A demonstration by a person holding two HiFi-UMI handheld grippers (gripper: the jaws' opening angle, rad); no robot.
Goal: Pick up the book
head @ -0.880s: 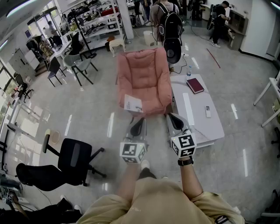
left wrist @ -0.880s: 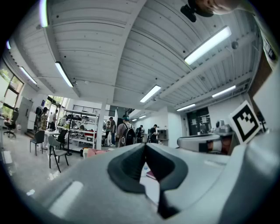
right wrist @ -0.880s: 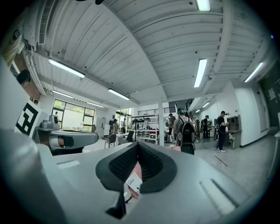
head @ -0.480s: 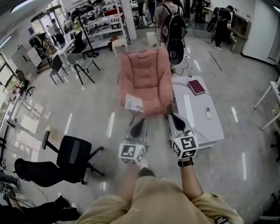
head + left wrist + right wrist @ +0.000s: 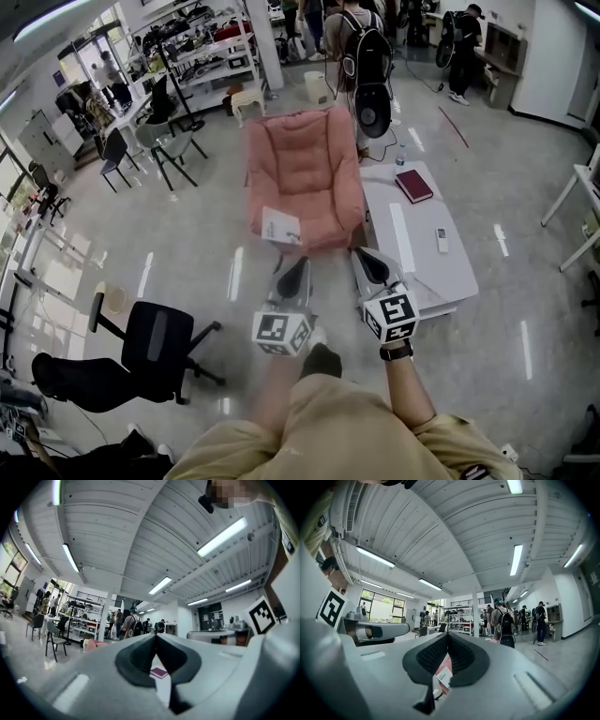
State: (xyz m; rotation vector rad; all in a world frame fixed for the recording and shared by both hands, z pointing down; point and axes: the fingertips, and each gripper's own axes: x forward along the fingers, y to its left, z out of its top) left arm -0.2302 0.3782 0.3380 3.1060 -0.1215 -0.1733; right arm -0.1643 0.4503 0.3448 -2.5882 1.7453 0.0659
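Grey floor [image 5: 187, 253], white table [image 5: 441, 274] (book [image 5: 413, 185] on it); left hand-held gripper [image 5: 300, 262], right hand-held gripper [image 5: 362, 255] closed, empty.

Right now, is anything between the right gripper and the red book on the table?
Nothing visible. The right gripper, jaws shut, is by the near end of the white table; the dark red book lies at its far end with only tabletop between. The remote sits aside.

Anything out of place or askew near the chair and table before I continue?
Only a white booklet lies crooked at the front edge of the pink armchair seat, perhaps overhanging. The dark red book sits flat on the white table; nothing spilled.
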